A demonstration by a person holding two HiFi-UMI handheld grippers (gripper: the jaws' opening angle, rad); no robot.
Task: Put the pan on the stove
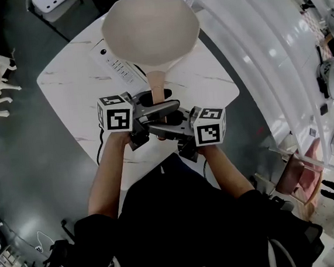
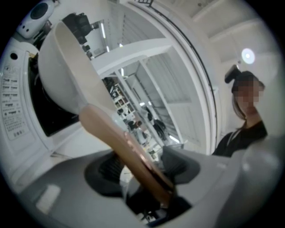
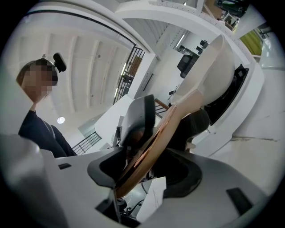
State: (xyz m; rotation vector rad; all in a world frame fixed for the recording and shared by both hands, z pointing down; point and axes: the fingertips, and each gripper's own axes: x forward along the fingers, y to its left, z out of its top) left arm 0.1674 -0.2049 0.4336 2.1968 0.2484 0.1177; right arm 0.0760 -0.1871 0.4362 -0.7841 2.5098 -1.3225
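A cream pan [image 1: 151,29] with a wood-coloured handle [image 1: 158,87] hangs tilted over the white stove [image 1: 113,64] on the marble table [image 1: 75,97]. Both grippers meet at the handle's near end, crossing from either side. My left gripper [image 1: 165,109] has the handle [image 2: 129,147] between its jaws, and a gap shows between the handle and one pad [image 2: 107,171]. My right gripper [image 3: 153,147] is shut on the handle [image 3: 151,142], which lies slanted across its pads. The stove's black glass [image 2: 49,116] lies under the pan bowl [image 2: 67,75].
The stove's control strip [image 1: 120,70] faces the table's left side. A white curved railing [image 1: 265,50] runs along the right. Dark floor [image 1: 34,160] borders the table on the left. The person's arms [image 1: 104,183] reach over the near table edge.
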